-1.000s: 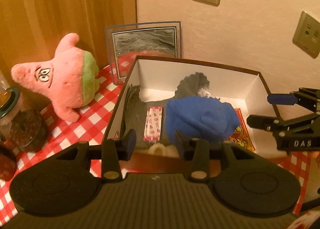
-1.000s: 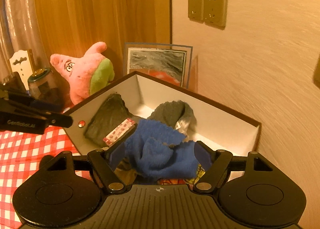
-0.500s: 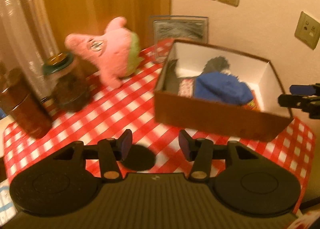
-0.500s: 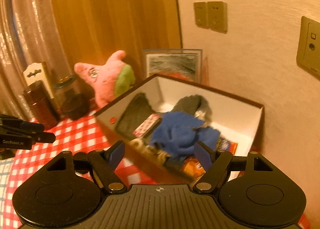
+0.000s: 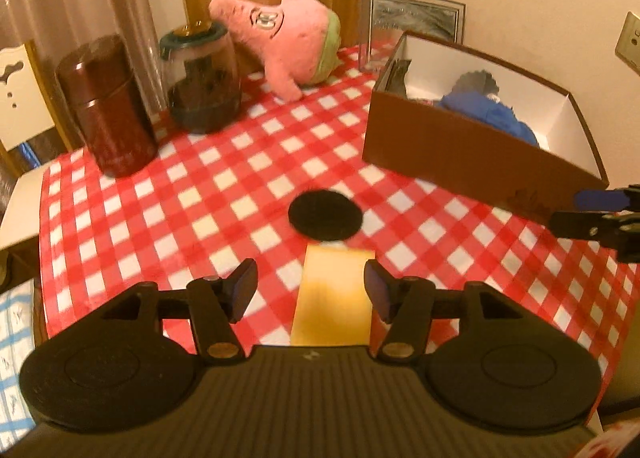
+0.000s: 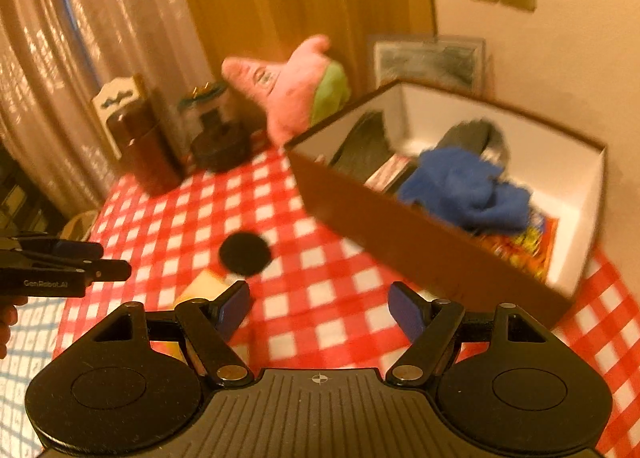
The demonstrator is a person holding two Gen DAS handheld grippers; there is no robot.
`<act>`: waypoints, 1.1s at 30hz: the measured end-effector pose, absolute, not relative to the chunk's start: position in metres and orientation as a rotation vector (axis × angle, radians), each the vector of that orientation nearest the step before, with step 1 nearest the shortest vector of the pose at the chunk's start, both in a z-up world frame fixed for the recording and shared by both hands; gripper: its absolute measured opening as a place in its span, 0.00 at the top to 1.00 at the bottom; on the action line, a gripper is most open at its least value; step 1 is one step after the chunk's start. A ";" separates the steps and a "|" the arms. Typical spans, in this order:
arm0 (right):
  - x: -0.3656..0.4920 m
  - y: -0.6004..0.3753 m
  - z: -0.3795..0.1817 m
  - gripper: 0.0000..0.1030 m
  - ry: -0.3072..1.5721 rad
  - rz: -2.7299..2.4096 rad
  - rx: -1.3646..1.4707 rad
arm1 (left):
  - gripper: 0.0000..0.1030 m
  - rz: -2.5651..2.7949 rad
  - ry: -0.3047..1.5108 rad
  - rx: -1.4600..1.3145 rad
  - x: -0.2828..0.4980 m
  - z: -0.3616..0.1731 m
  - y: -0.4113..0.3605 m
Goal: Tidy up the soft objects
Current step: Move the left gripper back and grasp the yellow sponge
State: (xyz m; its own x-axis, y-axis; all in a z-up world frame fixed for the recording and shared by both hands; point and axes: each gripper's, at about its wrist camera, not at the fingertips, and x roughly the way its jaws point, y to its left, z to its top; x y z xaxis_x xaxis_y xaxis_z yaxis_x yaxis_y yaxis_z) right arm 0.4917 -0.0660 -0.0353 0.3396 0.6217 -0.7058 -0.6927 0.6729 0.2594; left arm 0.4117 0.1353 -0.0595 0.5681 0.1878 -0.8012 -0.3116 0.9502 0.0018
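**Box part-filled, loose pieces left on the cloth**

Left wrist view first. We see our left gripper with its jaws opening and nothing pressed between the pads; the yellow sponge lies flat on the checked tablecloth in the gap below them, not gripped. Just beyond the sponge sits a black round pad, also loose on the cloth. The brown box stands to the right near the wall, and inside it we make out a blue cloth with a grey piece behind it. The pink starfish plush leans outside the box, beside a glass jar and a dark canister. The tips of the right gripper show at the right edge, well apart from everything.

Right wrist view next, which is blurred. We see our right gripper spread wide and empty over bare cloth, near the box's front wall. The box here shows more: the blue cloth, a grey item, a dark folded piece and a small patterned packet along the far-left wall.

We judge the task well under way but unfinished: several soft pieces are already in the box, while the sponge, the round pad and probably the plush are not yet in it. The sponge looks the likeliest next pick for our left gripper.
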 end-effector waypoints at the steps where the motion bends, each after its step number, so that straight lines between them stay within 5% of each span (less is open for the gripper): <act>1: 0.488 -0.064 -0.039 0.26 0.883 0.860 -0.097 | 0.44 0.294 0.925 -0.151 0.409 -0.062 0.135; 26: 0.488 -0.030 -0.112 0.26 1.079 0.833 -0.151 | 0.40 0.167 1.116 -0.080 0.447 -0.151 0.119; 33: 0.498 -0.029 -0.124 0.26 1.106 0.807 -0.153 | 0.31 0.175 1.122 -0.041 0.463 -0.161 0.123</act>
